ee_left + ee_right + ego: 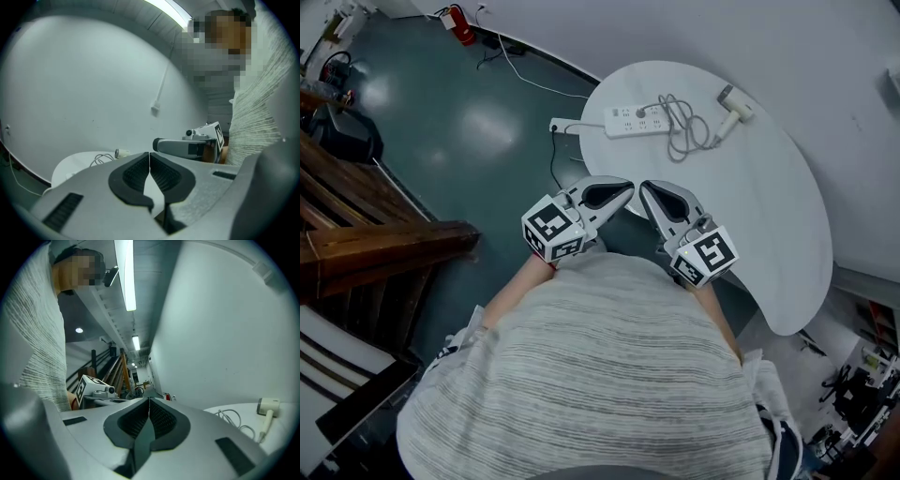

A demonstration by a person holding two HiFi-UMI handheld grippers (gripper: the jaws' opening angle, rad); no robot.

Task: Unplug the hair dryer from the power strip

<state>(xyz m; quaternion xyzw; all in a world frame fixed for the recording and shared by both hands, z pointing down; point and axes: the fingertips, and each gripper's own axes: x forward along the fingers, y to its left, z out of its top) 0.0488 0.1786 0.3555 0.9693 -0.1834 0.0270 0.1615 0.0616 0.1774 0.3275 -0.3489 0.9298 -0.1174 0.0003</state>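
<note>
A white power strip (636,122) lies on the far left part of a round white table (769,225). A grey cord (680,127) loops from it to a white hair dryer (731,111) lying further right; the plug sits in the strip. My left gripper (628,187) and right gripper (643,187) hover side by side off the table's near edge, tips almost touching, both shut and empty. In the right gripper view the hair dryer (266,413) and the cord (232,418) lie at the right. The left gripper view shows the right gripper (157,145) close by.
The table stands against a white curved wall (750,37). A wall cable (558,127) leaves the power strip's left end over a dark green floor (459,141). Wooden stairs (366,234) rise at the left. A red fire extinguisher (461,23) stands far back.
</note>
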